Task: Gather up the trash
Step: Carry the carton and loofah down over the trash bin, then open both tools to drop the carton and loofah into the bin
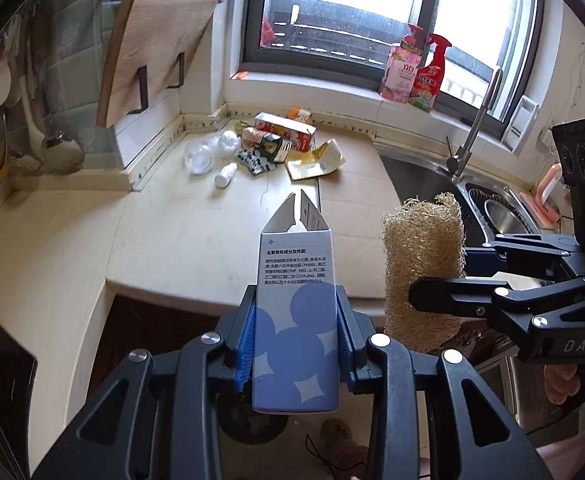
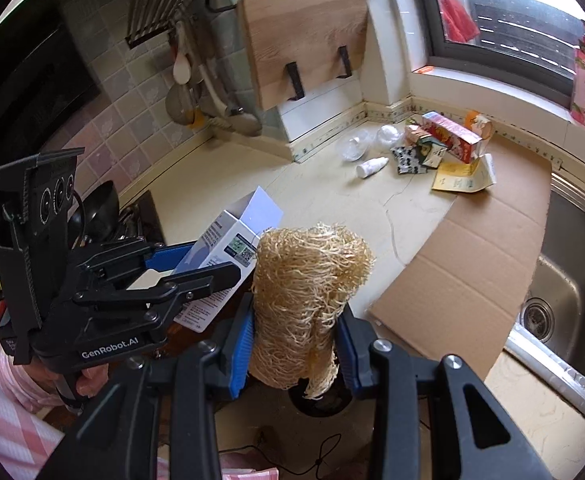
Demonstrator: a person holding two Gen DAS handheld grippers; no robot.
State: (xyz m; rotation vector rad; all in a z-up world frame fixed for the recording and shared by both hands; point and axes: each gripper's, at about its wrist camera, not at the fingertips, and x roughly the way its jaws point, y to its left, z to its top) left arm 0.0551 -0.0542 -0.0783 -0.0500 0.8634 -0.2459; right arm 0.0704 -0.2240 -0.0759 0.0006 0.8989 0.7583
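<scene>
Left gripper (image 1: 295, 340): your jaws clench a slim blue-and-white carton (image 1: 295, 312), its open flaps pointing ahead.
Right gripper (image 2: 296, 340): your jaws grasp a coarse, fibrous loofah (image 2: 308, 292).
Hidden: both lower ends are cut off behind the jaws.
Remaining trash pile (image 1: 268, 144): far ahead on the desk (image 1: 164, 232), crumpled, labels unreadable.

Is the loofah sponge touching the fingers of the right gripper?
Touching. The right wrist view shows both blue fingers pressed into the loofah sponge.
</scene>
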